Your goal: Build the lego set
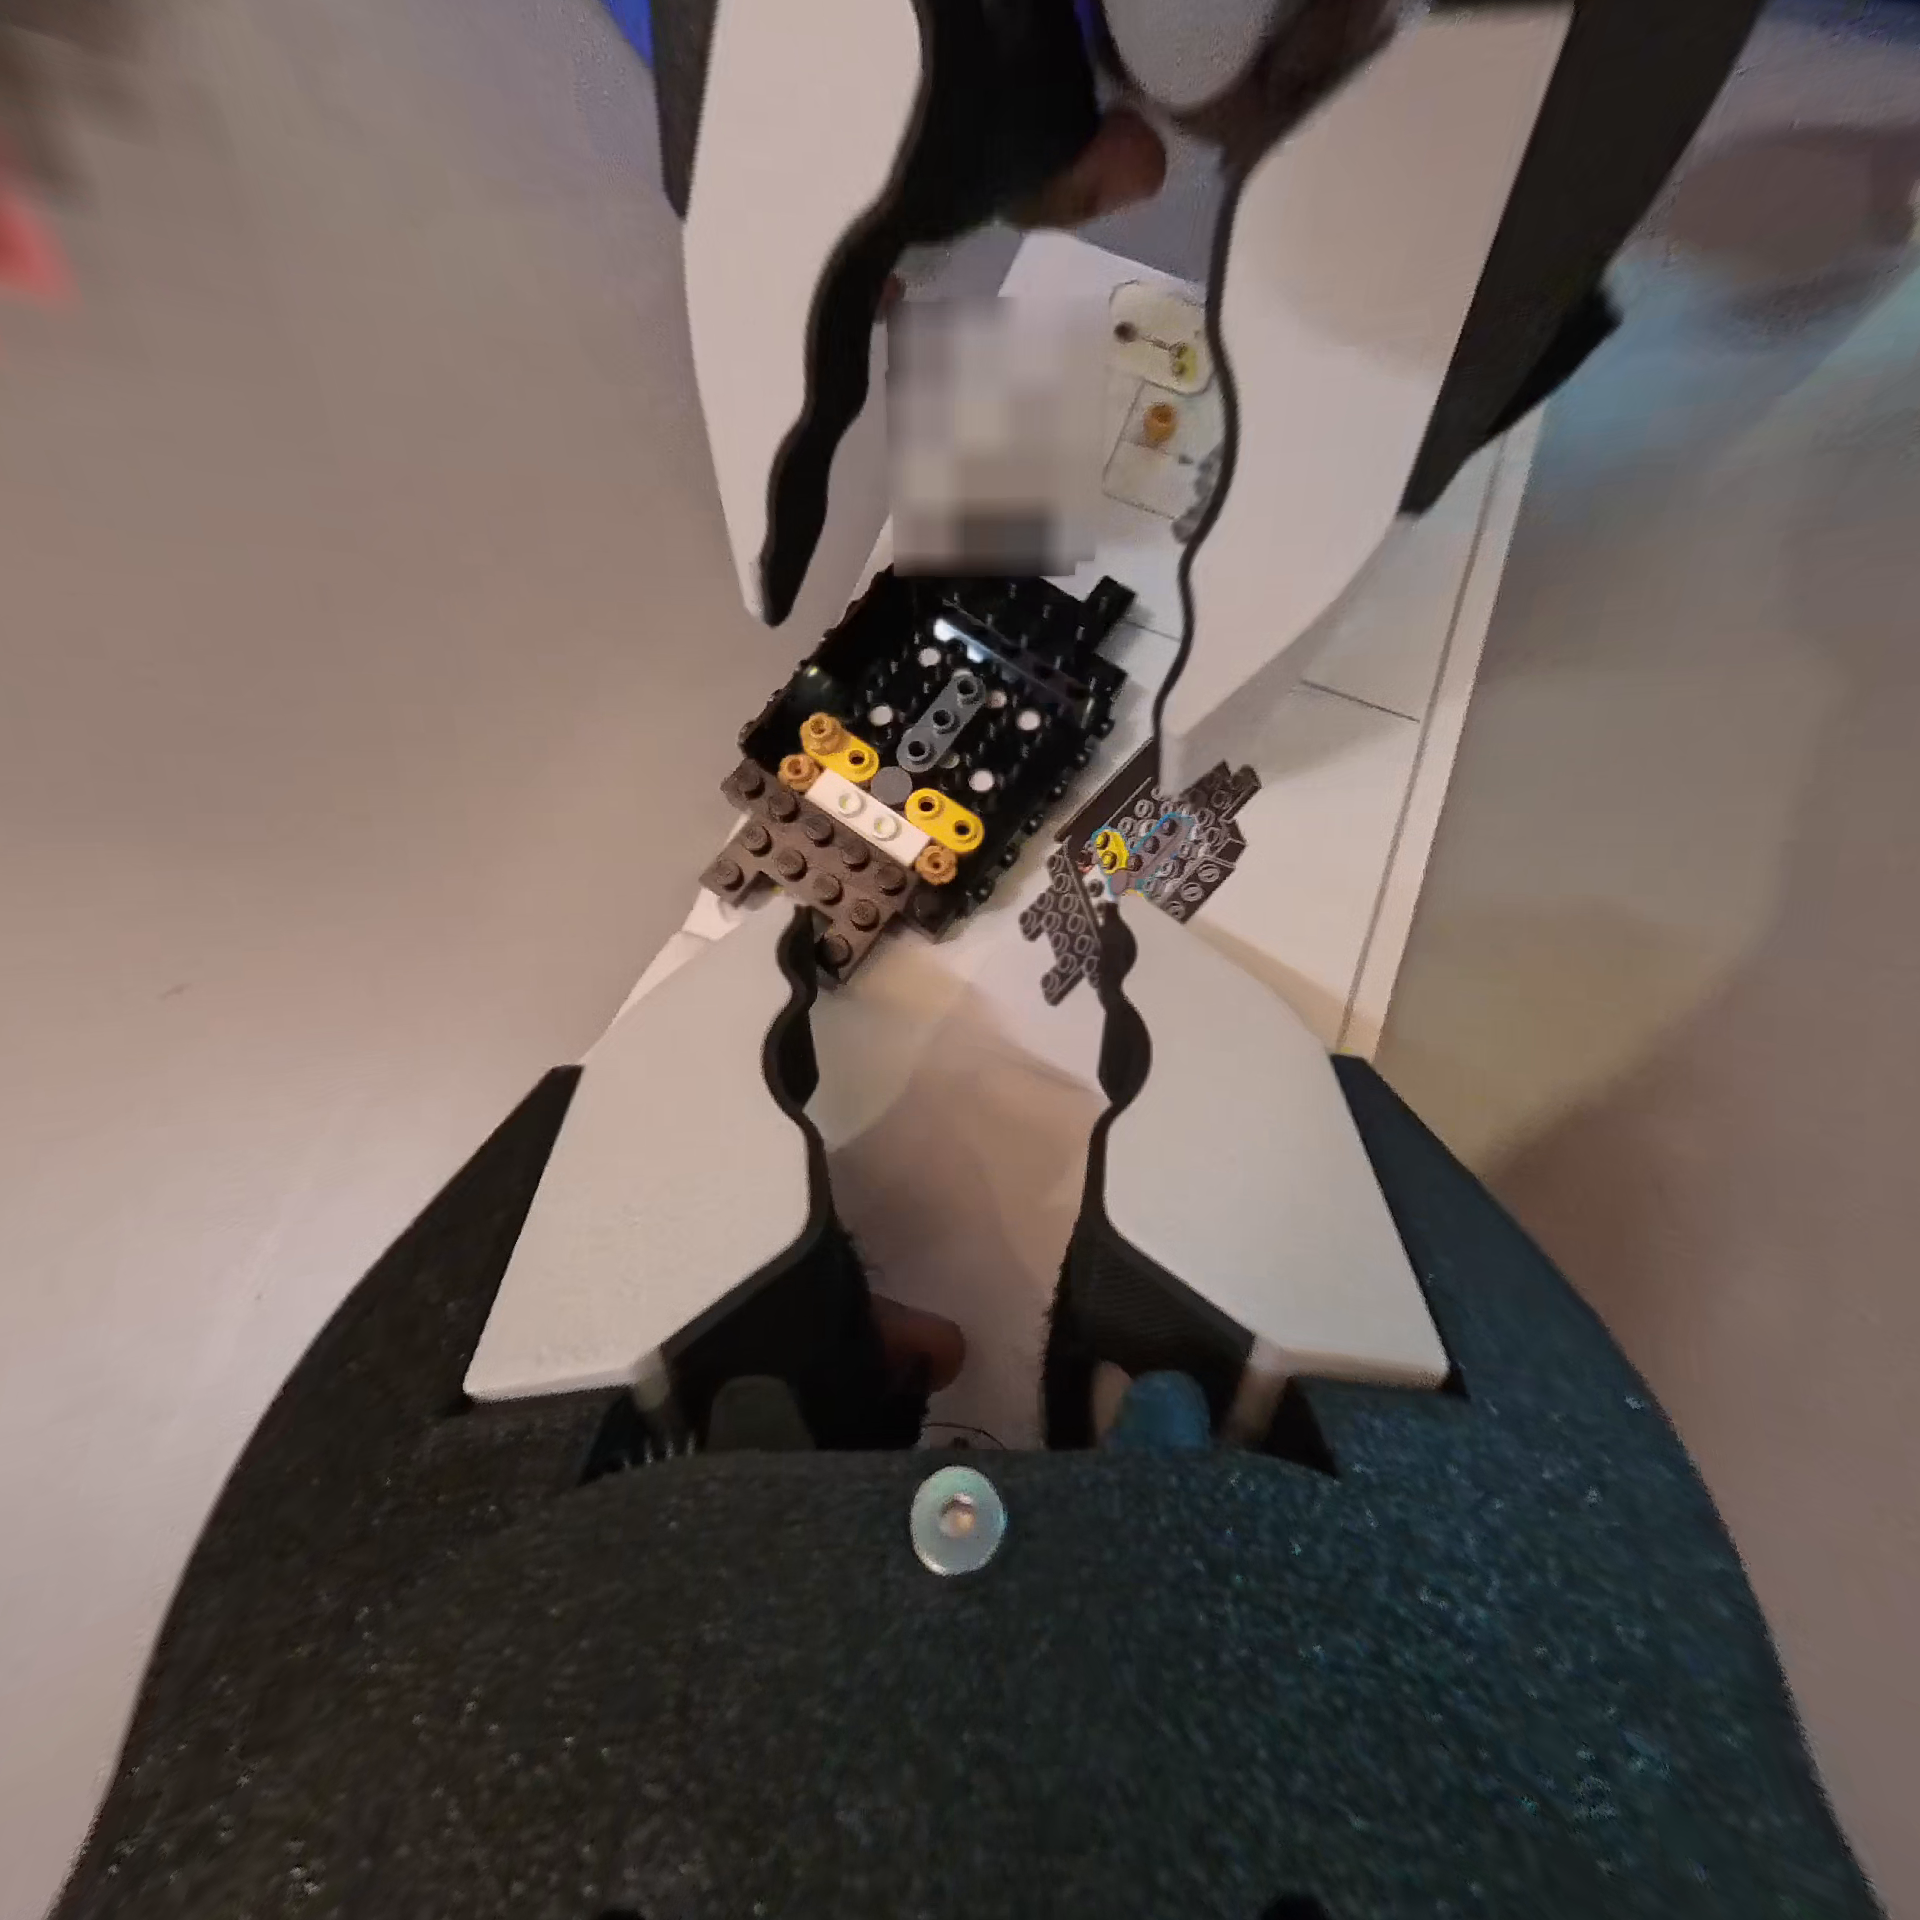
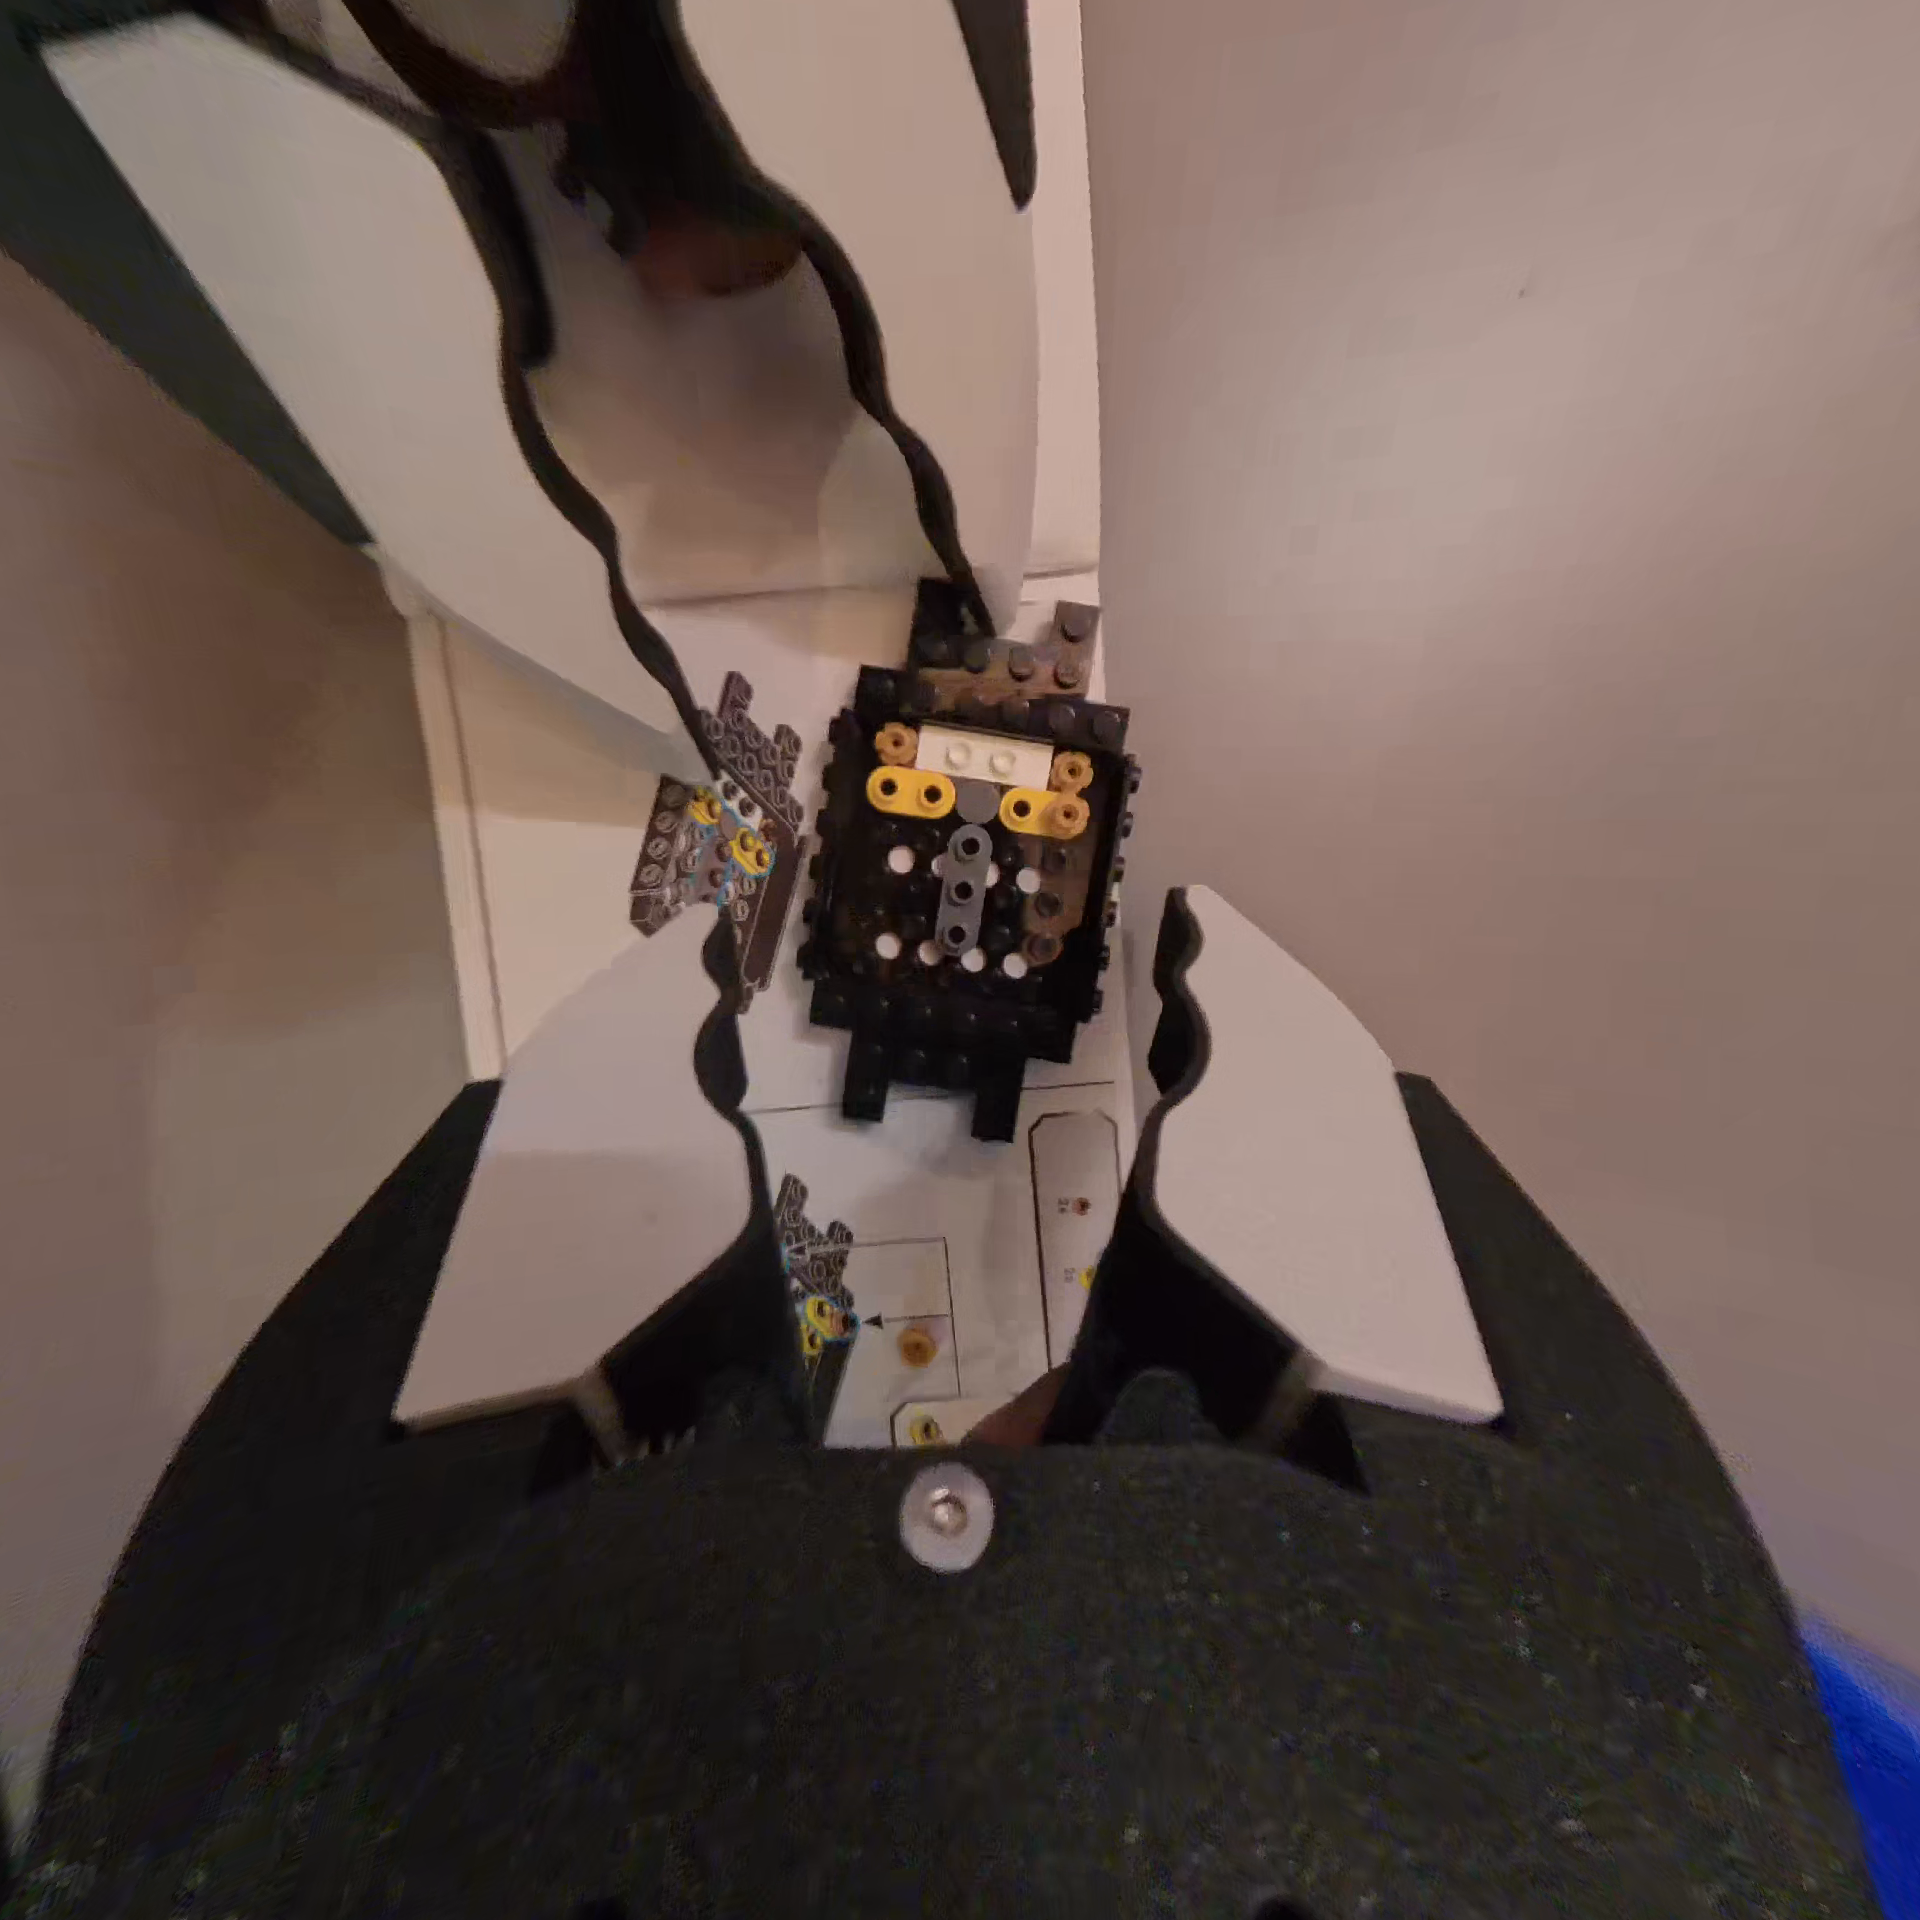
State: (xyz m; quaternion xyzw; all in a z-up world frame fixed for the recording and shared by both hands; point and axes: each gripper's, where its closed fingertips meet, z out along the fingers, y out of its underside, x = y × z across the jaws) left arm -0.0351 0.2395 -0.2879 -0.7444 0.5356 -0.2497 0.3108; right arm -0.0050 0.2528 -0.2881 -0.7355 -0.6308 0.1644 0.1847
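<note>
A black brick model [image 1: 935, 769] lies on a white instruction sheet [image 1: 1299, 831]. It carries yellow rounded plates, a white plate, a grey plate and gold round studs, with a dark brown plate [image 1: 810, 862] at one end. My left gripper [image 1: 956, 930] is open and holds nothing; one of its fingertips [image 1: 795, 935] is right by the brown plate's corner. My right gripper [image 2: 948, 920] is open wide and holds nothing. Its fingers stand either side of the model [image 2: 971, 883] with a gap on both sides. Each gripper shows at the top of the other's view, also open.
The sheet bears a printed drawing of the build [image 1: 1143, 862], which also shows in the right wrist view [image 2: 717, 831], and small printed part boxes [image 2: 914, 1340]. A plain beige surface [image 1: 312, 727] flanks the sheet on both sides. Left tips to right tips: about 4 cm.
</note>
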